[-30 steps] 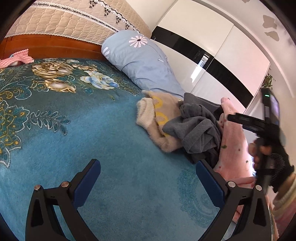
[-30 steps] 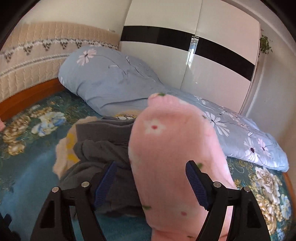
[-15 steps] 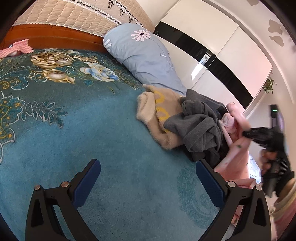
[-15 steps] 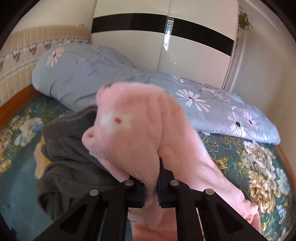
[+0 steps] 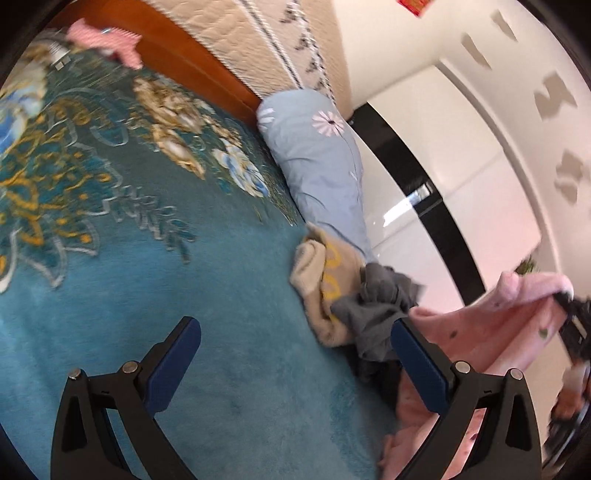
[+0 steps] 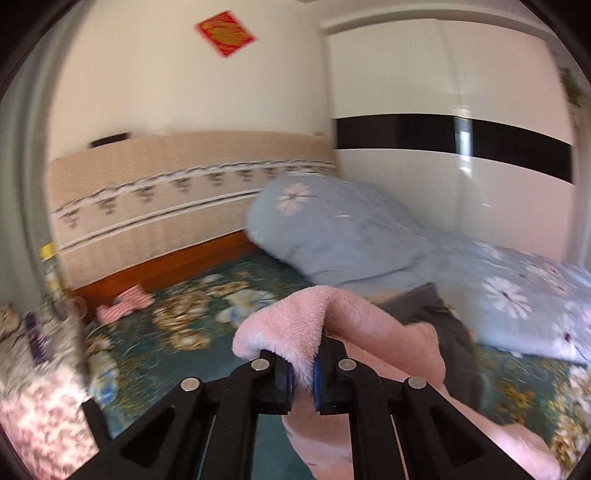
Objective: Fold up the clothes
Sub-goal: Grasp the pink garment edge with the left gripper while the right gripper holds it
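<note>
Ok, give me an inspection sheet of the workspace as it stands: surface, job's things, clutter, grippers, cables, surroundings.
Surface: teal floral bedspread, open stretch in front of the left gripper.
Job's things: pink fleece garment, one edge lifted off the pile; grey garment crumpled on a beige garment with yellow print.
Clutter: small pink striped cloth by the headboard; blue floral pillow; patterned fabrics at the bed's edge.
Grippers: right gripper shut on the pink fleece; left gripper open, nothing between its fingers.
Cables: nothing seen.
Surroundings: padded headboard, white wardrobe with a black band, red wall decoration.
</note>
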Demonstrator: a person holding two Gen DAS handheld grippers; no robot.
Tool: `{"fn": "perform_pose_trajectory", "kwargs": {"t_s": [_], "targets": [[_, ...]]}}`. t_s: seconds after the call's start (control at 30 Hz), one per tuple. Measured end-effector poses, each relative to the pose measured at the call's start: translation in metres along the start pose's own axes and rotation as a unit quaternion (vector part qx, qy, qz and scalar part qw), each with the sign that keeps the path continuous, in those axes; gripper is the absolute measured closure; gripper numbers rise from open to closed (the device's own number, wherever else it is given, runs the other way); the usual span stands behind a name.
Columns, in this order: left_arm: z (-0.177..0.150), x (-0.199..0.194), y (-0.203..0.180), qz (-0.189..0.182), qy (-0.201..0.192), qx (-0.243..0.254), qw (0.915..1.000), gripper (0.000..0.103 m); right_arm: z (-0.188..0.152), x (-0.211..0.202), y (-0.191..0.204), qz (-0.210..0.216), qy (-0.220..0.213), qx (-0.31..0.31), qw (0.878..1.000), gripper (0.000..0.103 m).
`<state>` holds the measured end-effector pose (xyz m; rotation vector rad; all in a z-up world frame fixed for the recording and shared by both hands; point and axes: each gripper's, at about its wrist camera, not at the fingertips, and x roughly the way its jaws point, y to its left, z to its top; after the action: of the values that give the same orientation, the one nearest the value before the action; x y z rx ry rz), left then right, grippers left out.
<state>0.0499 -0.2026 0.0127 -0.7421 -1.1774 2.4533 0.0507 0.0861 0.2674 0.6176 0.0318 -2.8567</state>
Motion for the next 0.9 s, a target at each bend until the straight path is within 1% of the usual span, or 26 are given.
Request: {"fn": "perform_pose_trajectory", "kwargs": {"t_s": [0.03,0.1,0.17,0.23,0.3,0.37,0.43,0.47,0.5,0.53,0.57,0.6,0.67,0.7,0.73,0.8,0.87,0.9], "targets": [[0.001,-0.004,0.004,-0.004,-0.001,-0.007,1.0,0.001,-0.008,0.003,0.014,0.013,0.01,-0.011,1.0,0.095],[0.002,-0.011,0.009,-0.009,0.001,-0.01,0.9999,0.001,-0.035,0.019,0.035,0.035,0.052,-0.027,0.998,0.095],[0.0,-0.012,0.009,-0.014,0.015,-0.003,0.9998,0.001,-0.077,0.039,0.046,0.045,0.109,-0.036,0.992,0.095],[-0.004,-0.009,0.009,-0.018,0.035,0.005,0.9992,0.001,-0.119,0.059,0.056,0.053,0.166,-0.046,0.984,0.095],[-0.009,-0.002,0.004,-0.016,0.062,0.021,0.9977,0.001,-0.161,0.072,0.061,0.042,0.217,-0.061,0.973,0.095],[-0.017,0.008,-0.005,-0.005,0.092,0.047,0.9946,0.001,-0.196,0.074,0.051,0.041,0.254,-0.06,0.964,0.095],[-0.024,0.015,-0.011,0.009,0.109,0.069,0.9916,0.001,-0.221,0.069,0.04,0.038,0.281,-0.065,0.957,0.091],[-0.027,0.018,-0.014,0.017,0.119,0.079,0.9896,0.001,-0.225,0.063,0.037,0.034,0.282,-0.073,0.956,0.09],[-0.031,0.021,-0.016,0.023,0.129,0.084,0.9877,0.001,-0.229,0.056,0.033,0.032,0.282,-0.08,0.956,0.084],[-0.033,0.023,-0.017,0.026,0.137,0.086,0.9865,0.001,-0.23,0.048,0.029,0.038,0.278,-0.078,0.957,0.067],[-0.036,0.025,-0.017,0.027,0.144,0.087,0.9854,0.001,-0.23,0.04,0.024,0.045,0.273,-0.076,0.958,0.057],[-0.038,0.027,-0.017,0.029,0.151,0.084,0.9844,0.001,-0.228,0.032,0.018,0.052,0.263,-0.067,0.961,0.044],[-0.042,0.031,-0.017,0.033,0.166,0.077,0.9825,0.001,-0.219,0.013,0.002,0.06,0.234,-0.049,0.969,0.043],[-0.044,0.032,-0.017,0.039,0.171,0.076,0.9815,0.001,-0.214,0.003,-0.009,0.053,0.212,-0.041,0.975,0.042],[-0.047,0.033,-0.018,0.042,0.173,0.079,0.9808,0.001,-0.21,-0.003,-0.017,0.037,0.191,-0.034,0.98,0.04],[-0.051,0.034,-0.022,0.039,0.178,0.088,0.9794,0.001,-0.208,-0.019,-0.043,-0.008,0.142,-0.009,0.99,0.038],[-0.057,0.038,-0.026,0.02,0.191,0.087,0.9775,0.001,-0.212,-0.031,-0.069,-0.052,0.096,0.026,0.994,0.037],[-0.06,0.041,-0.028,0.013,0.197,0.086,0.9764,0.001,-0.214,-0.037,-0.08,-0.062,0.081,0.052,0.993,0.037]]}}
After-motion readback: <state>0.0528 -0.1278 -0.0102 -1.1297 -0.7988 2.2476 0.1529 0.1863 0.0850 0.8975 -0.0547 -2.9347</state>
